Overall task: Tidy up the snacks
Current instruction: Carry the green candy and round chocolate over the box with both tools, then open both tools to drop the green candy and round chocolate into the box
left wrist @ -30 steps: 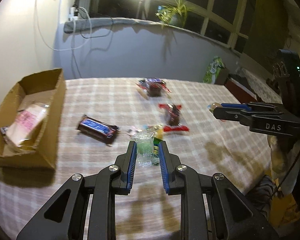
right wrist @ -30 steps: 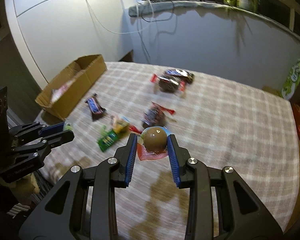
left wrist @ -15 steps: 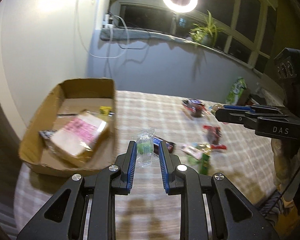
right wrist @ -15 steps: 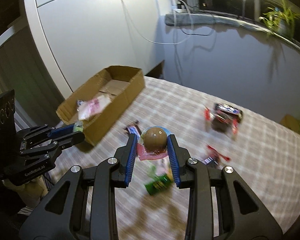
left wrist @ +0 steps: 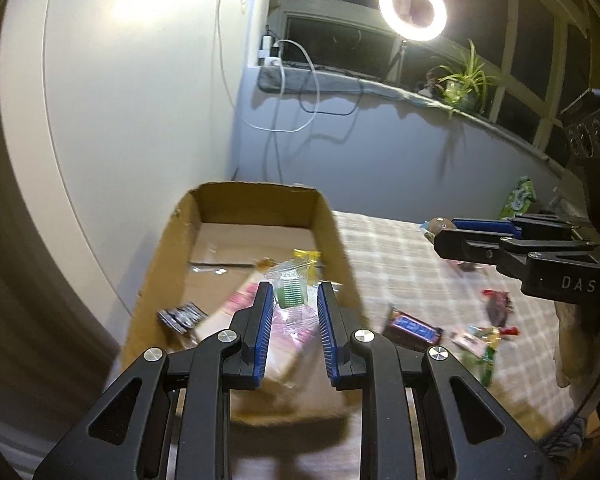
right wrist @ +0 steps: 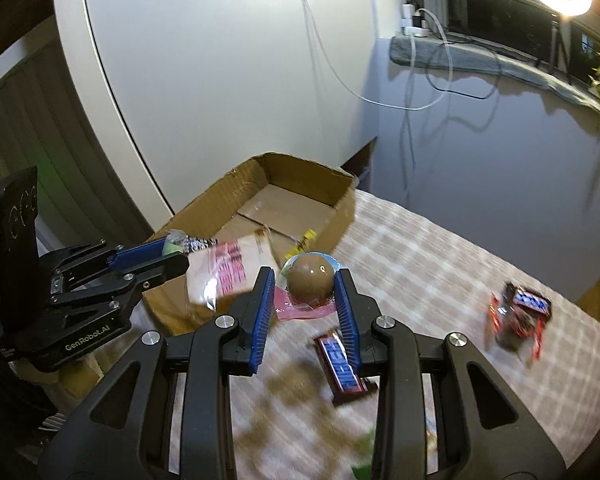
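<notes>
My left gripper [left wrist: 295, 292] is shut on a clear packet with green contents [left wrist: 289, 295] and holds it over the near end of an open cardboard box [left wrist: 256, 200]. My right gripper [right wrist: 303, 280] is shut on a brown ball-shaped snack [right wrist: 311, 282] in a pink wrapper, just off the box's [right wrist: 342, 216] right wall. In the box lie a pink-printed packet [right wrist: 220, 268], a small dark bar [left wrist: 180, 316] and a yellow piece [left wrist: 308, 256]. Each wrist view shows the other gripper: the left gripper [right wrist: 178, 254] and the right gripper [left wrist: 444, 232].
On the checked tablecloth [left wrist: 396, 252] lie a dark bar with blue lettering [left wrist: 414, 326], red-wrapped snacks [right wrist: 520, 312] and a green pack [left wrist: 484, 356]. A white wall and cables stand behind the box. A ring light [left wrist: 413, 9] and a plant [left wrist: 464, 84] are at the window sill.
Both grippers have swung left toward the box, each carrying its snack. The box now fills the centre of the left wrist view, and the green packet hangs over it.
</notes>
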The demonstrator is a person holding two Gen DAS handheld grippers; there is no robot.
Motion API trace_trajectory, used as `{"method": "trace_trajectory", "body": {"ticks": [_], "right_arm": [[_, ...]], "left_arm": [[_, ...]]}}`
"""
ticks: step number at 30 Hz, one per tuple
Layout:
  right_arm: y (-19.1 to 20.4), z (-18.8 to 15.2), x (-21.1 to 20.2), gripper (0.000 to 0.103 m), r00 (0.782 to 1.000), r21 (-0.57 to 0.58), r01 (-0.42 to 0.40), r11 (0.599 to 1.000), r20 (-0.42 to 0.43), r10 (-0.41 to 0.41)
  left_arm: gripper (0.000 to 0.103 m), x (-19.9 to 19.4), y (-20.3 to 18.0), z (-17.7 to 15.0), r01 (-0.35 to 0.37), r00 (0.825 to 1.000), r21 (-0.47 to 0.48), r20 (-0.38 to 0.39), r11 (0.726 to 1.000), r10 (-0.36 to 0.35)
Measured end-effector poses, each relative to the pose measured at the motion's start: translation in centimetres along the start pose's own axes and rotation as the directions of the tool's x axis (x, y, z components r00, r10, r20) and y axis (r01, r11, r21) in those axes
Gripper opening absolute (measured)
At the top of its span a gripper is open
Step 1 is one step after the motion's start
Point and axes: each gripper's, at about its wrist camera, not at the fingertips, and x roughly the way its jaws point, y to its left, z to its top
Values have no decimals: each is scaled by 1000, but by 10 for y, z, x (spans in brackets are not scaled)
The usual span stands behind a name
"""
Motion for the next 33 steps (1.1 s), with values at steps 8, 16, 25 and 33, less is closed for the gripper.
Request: {"method": "trace_trajectory", "body": {"ticks": [8,16,25,33], "right_arm": [[10,28,46,32,999,-13,-24,1000,-28,24],[9,46,92,32,997,-9,-38,999,-67,38],[6,55,118,33,995,-17,-49,999,-92,47],[3,56,120,36,994,-12,-50,999,-93,49]], "left_arm": [[21,19,23,14,-35,999,-5,-20,999,35],[21,37,40,26,-64,997,-28,-35,998,63],[22,51,43,30,-78,996,-36,-53,996,77],[51,51,45,31,-98,994,-48,-49,994,95]]}}
